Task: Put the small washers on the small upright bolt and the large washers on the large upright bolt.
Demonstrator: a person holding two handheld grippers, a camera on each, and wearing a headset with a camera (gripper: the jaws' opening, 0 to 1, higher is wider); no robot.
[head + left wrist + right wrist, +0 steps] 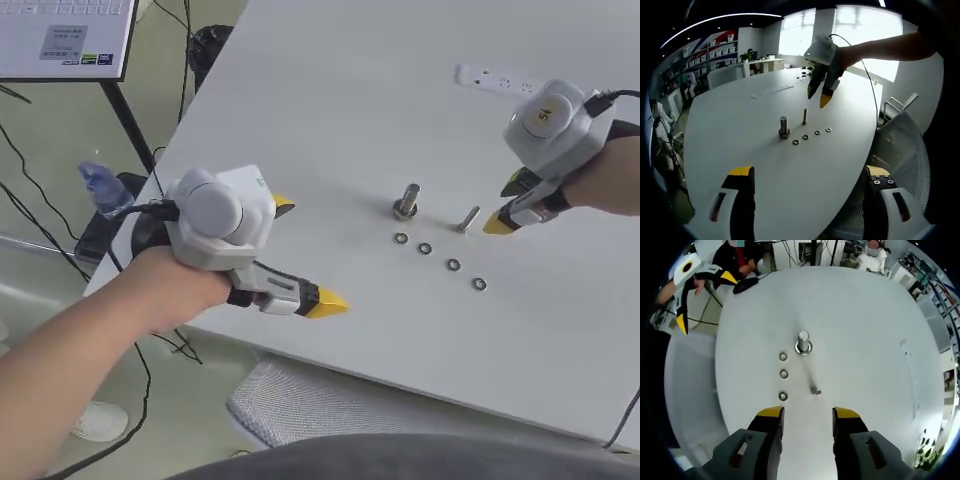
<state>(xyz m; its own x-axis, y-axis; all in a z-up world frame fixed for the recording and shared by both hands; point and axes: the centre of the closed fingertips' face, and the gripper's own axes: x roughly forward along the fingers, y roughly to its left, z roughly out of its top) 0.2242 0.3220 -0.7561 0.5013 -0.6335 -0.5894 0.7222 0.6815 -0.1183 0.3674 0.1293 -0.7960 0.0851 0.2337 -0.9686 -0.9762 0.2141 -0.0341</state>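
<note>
Washers, four of them, lie flat in a slanting row on the white surface, none on a bolt yet. Just behind the row, toward the far edge, stands the large bolt, upright on its head. Beside it on the right is the thinner small bolt, also upright and bare (it looks tilted from overhead, but the left gripper view shows it straight). The left gripper hovers by the surface's near left corner, well apart from the bolts. Its yellow-tipped fingers are spread wide with nothing between them. The right gripper hangs above the surface just to the right of the small bolt, tips pointing down toward it. Its fingers are parted too and empty; the gap is plain in its own view, where the small bolt sits just ahead of the tips. A white power strip lies toward the far edge, well apart from everything else.
</note>
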